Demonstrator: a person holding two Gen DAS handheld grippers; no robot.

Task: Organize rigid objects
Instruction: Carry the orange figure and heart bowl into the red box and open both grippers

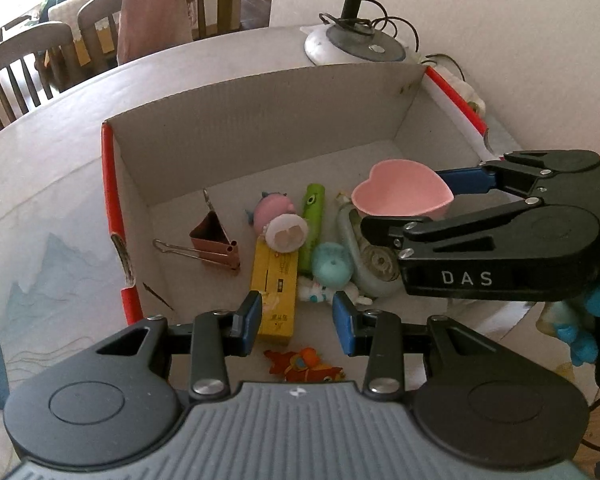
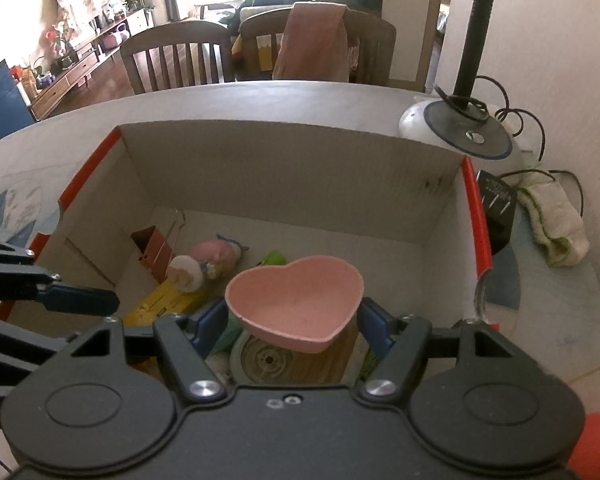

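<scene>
Cardboard box (image 2: 284,176) sits on the table, open top, its floor holding small items: yellow carton (image 1: 274,284), binder clip (image 1: 216,246), green tube (image 1: 313,224). Right gripper (image 2: 294,318) pinches the pink heart dish (image 2: 296,300) across its width, above the box's right half, point toward the tongs. Left gripper (image 1: 296,318) hangs empty, jaws partly spread, over the near wall; carton's long axis runs straight away from it.
</scene>
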